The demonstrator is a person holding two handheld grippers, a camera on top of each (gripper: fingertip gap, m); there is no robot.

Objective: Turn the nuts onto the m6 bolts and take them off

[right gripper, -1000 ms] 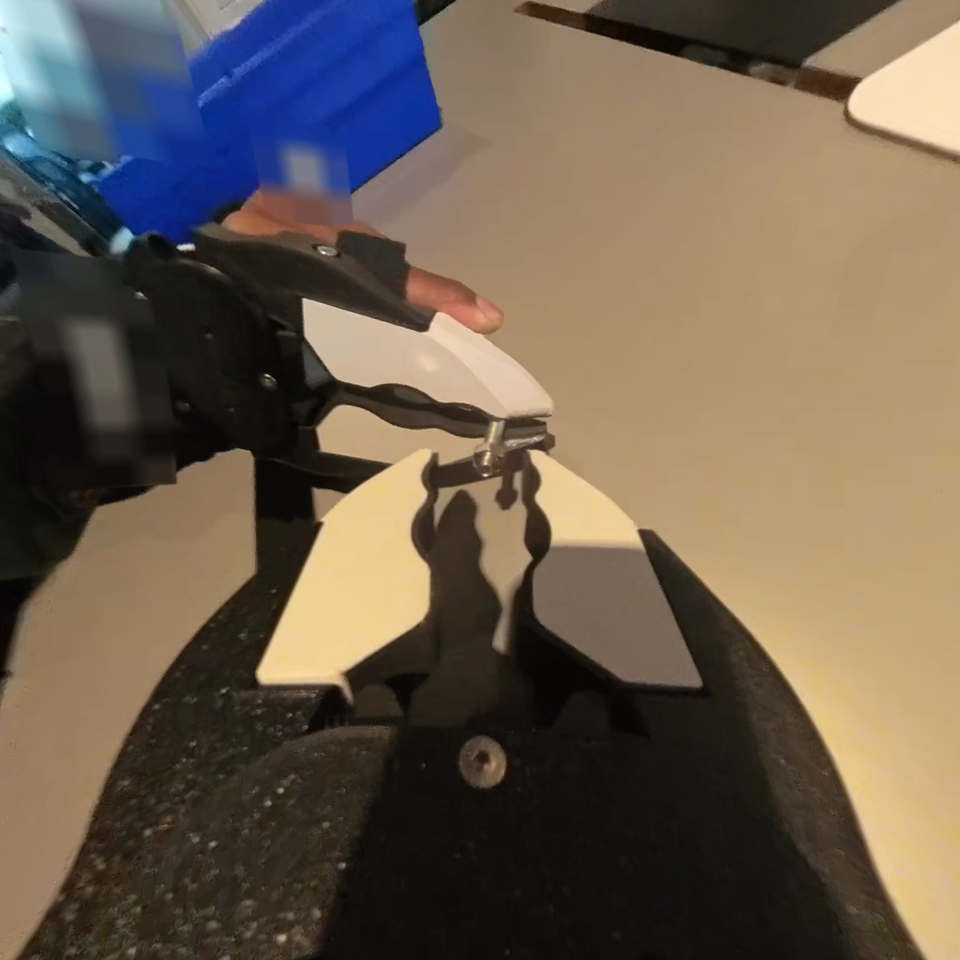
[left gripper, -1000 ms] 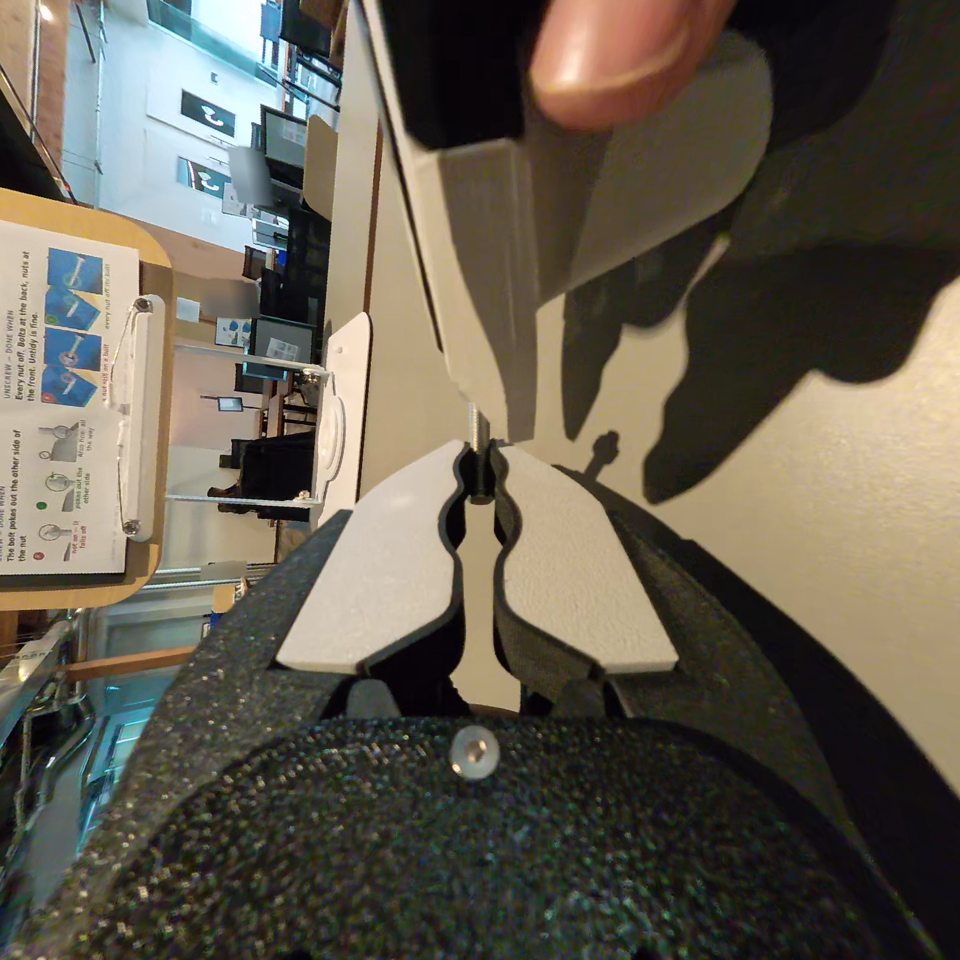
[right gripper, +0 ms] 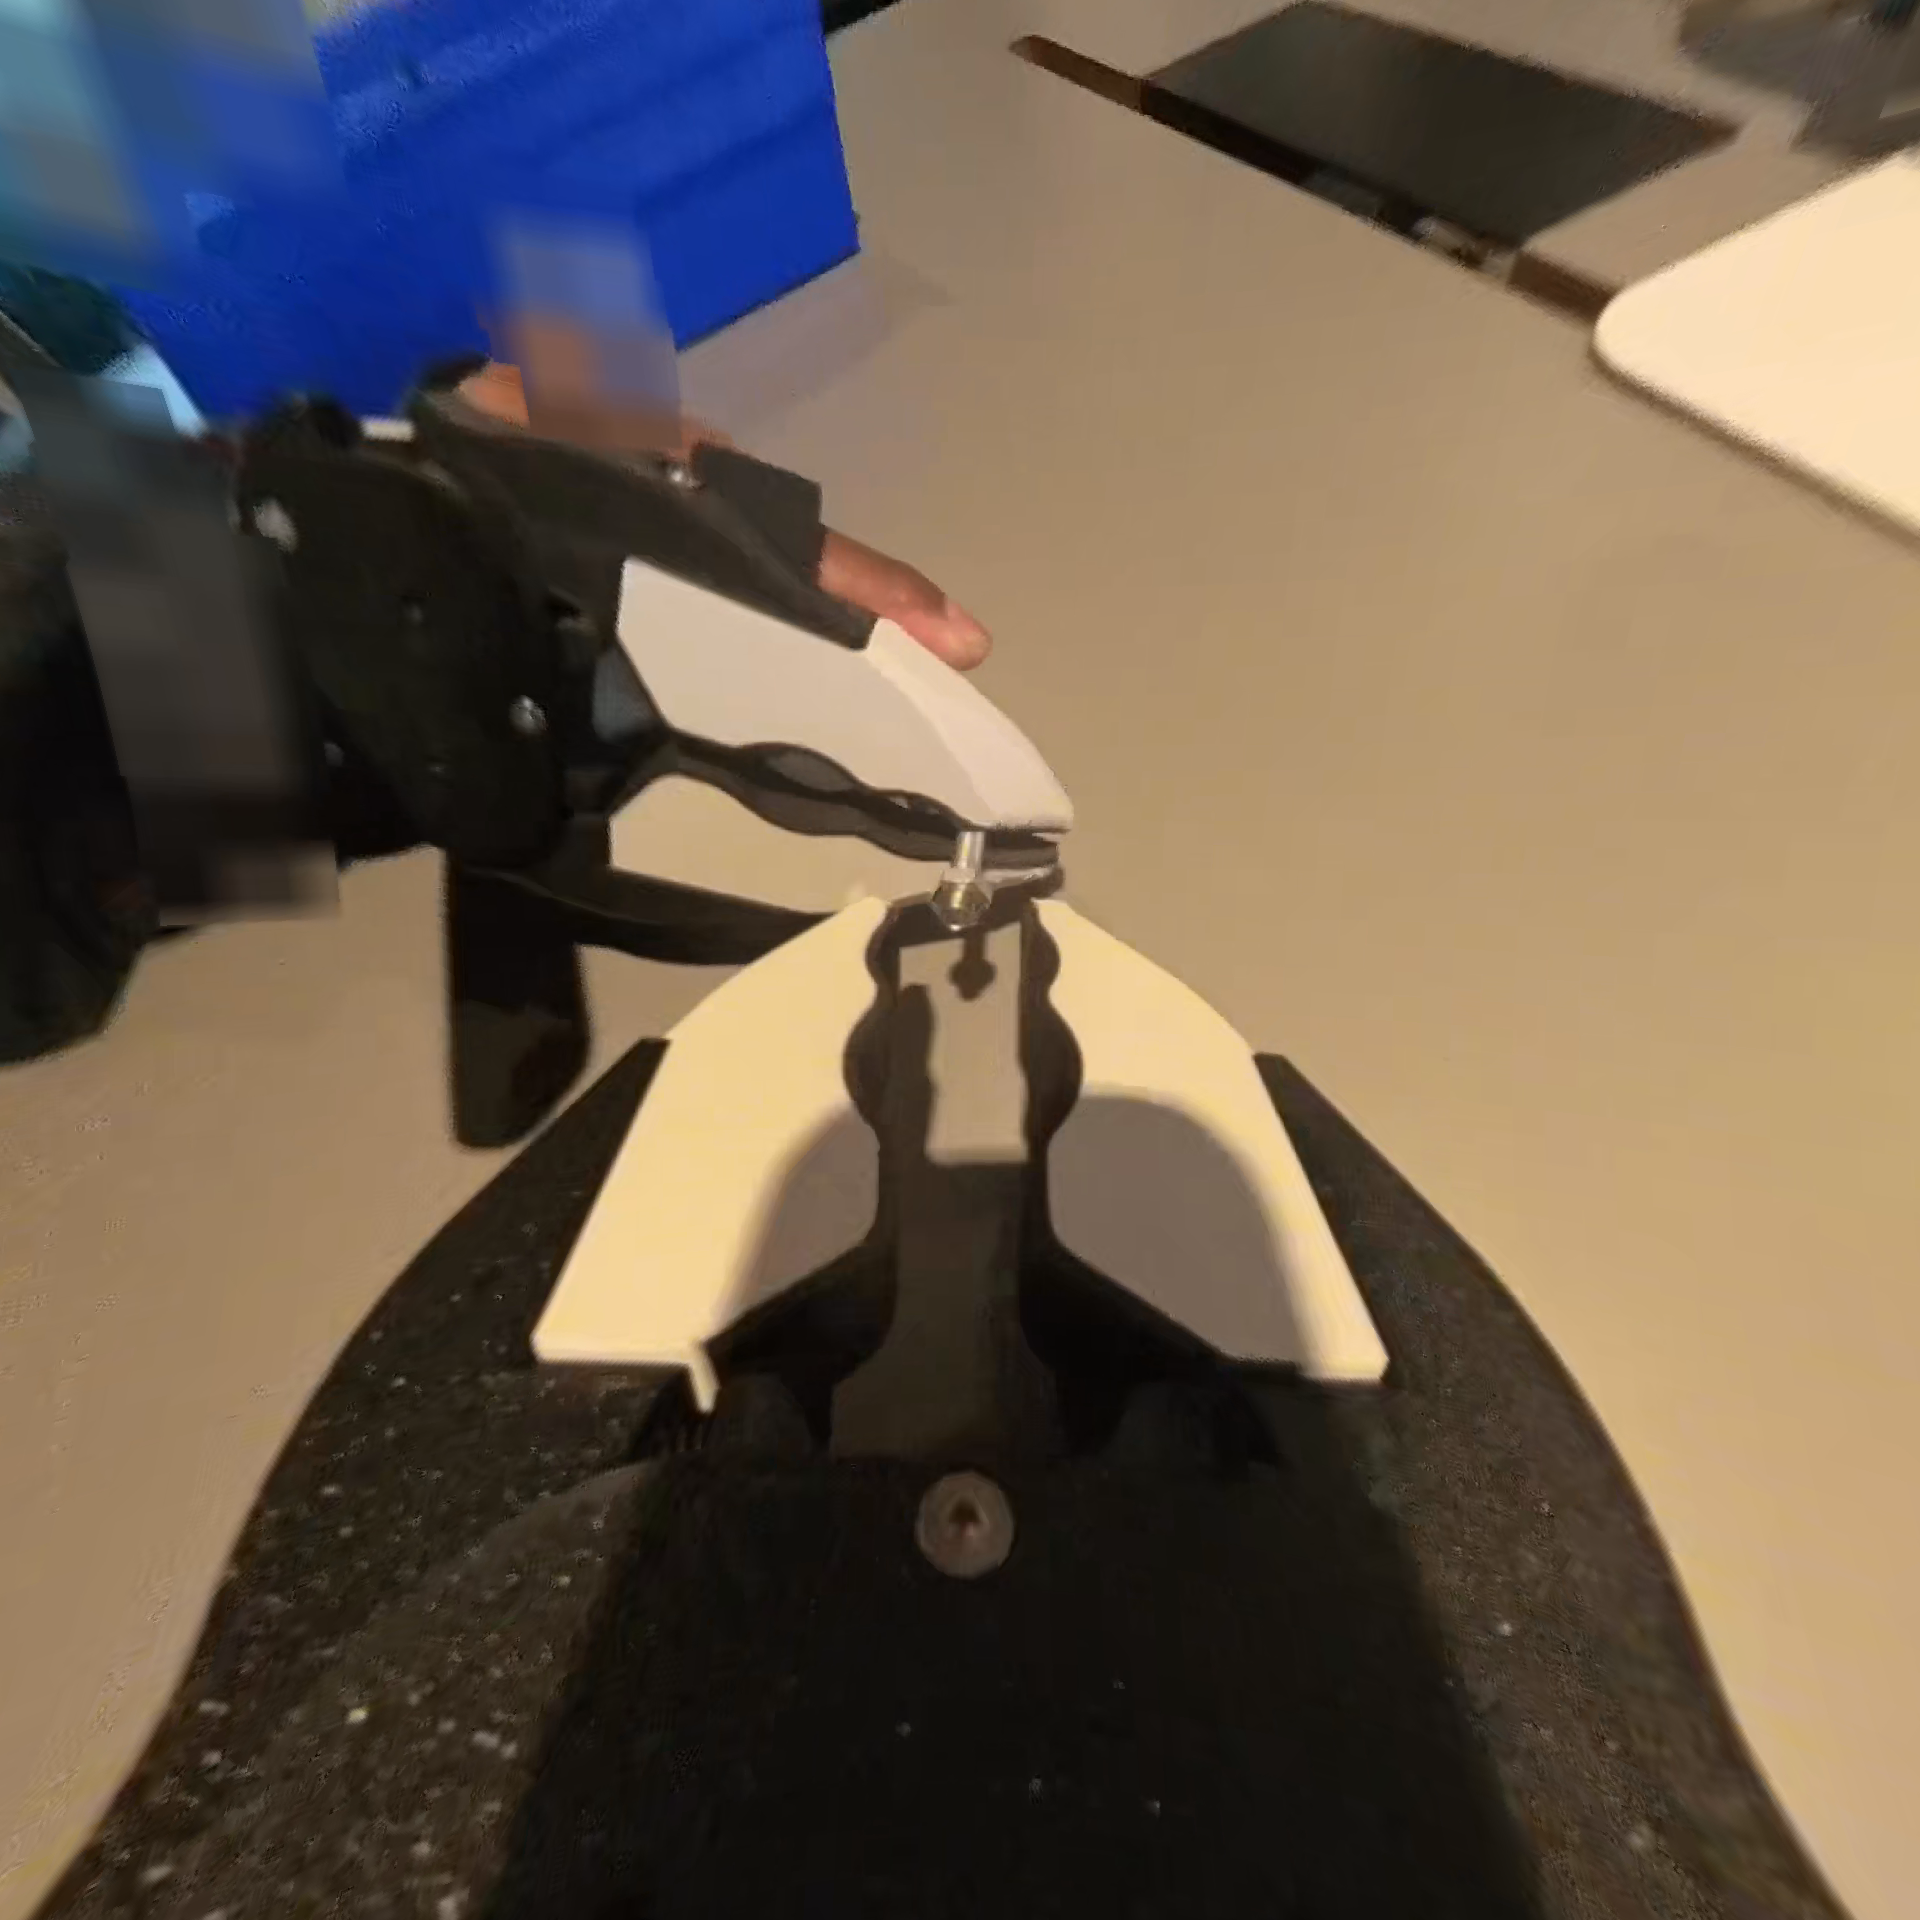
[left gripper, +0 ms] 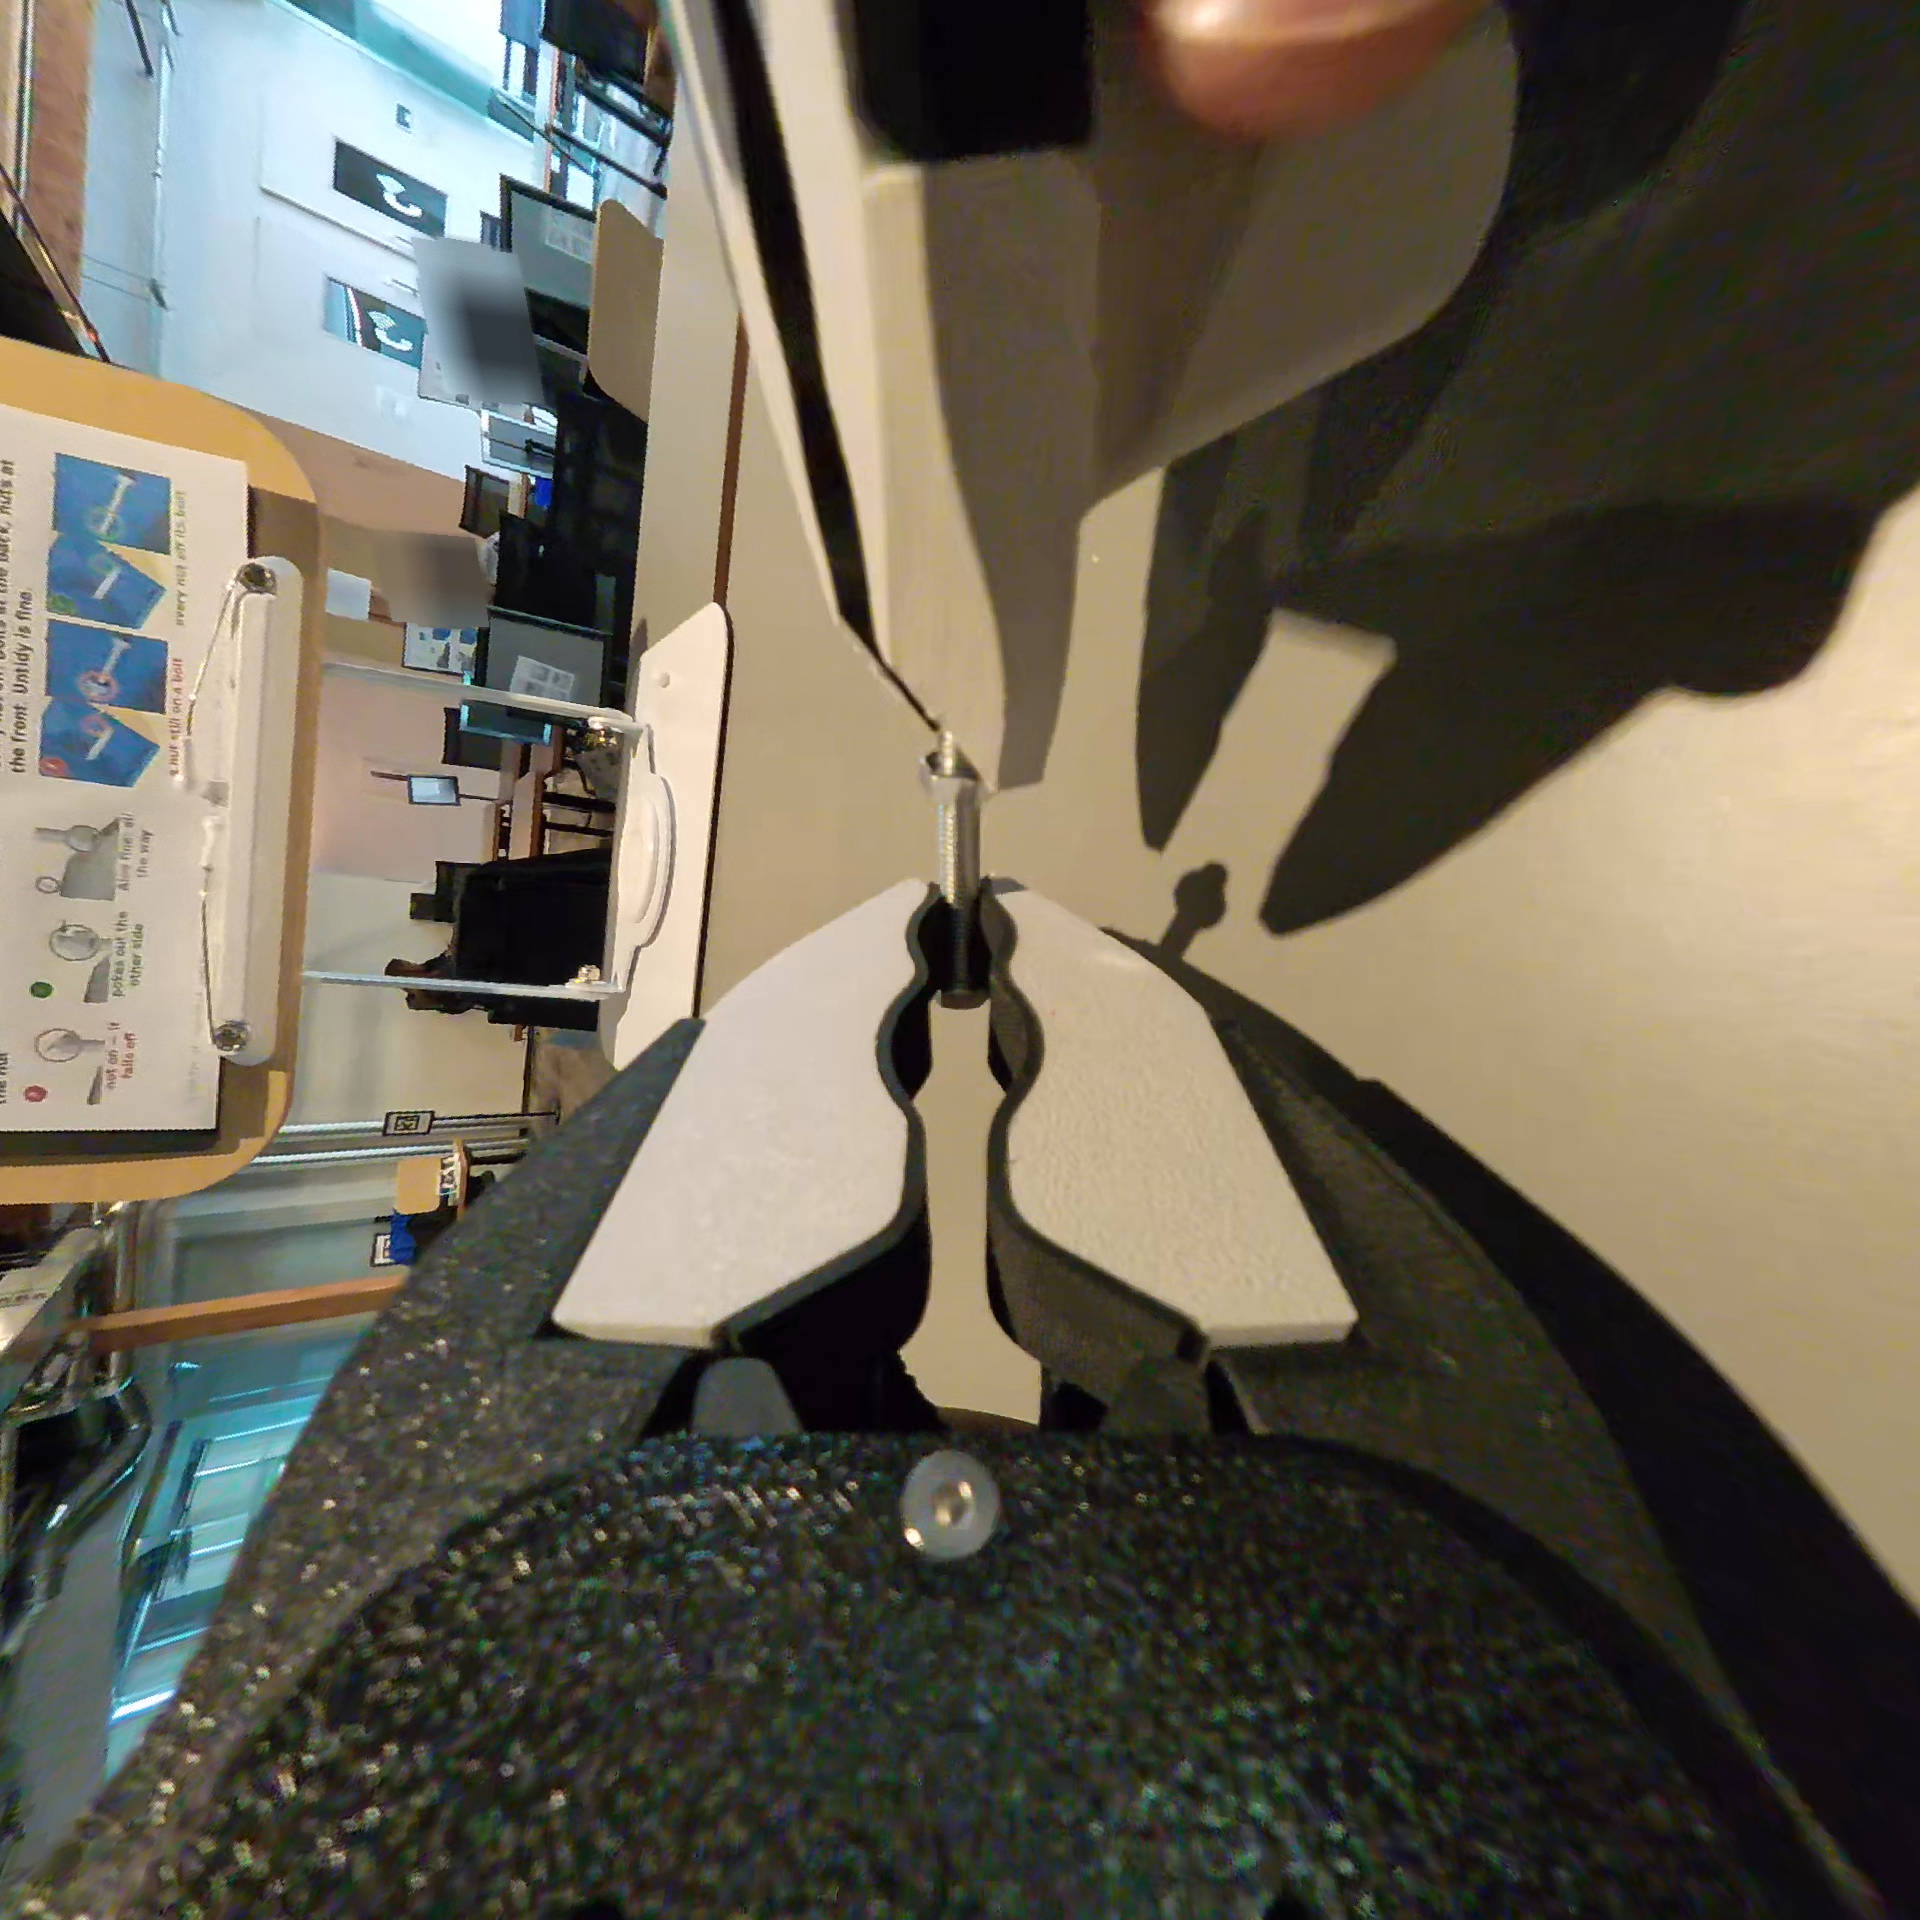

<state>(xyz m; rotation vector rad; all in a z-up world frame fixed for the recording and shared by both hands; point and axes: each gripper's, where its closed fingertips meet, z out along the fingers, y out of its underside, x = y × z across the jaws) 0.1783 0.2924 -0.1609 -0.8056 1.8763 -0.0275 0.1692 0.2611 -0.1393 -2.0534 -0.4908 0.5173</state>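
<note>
Steel is the whole matter: the bolt is clamped by its threaded shank in the tips of the left gripper, whose jaws are closed on it, its long axis running straight forward out of them. At the far end sits the nut, right at the tips of the right gripper; its jaws stand slightly apart, and I cannot tell whether they pinch the nut. Both grippers meet nearly at right angles above the beige counter, with open room all round for turning.
</note>
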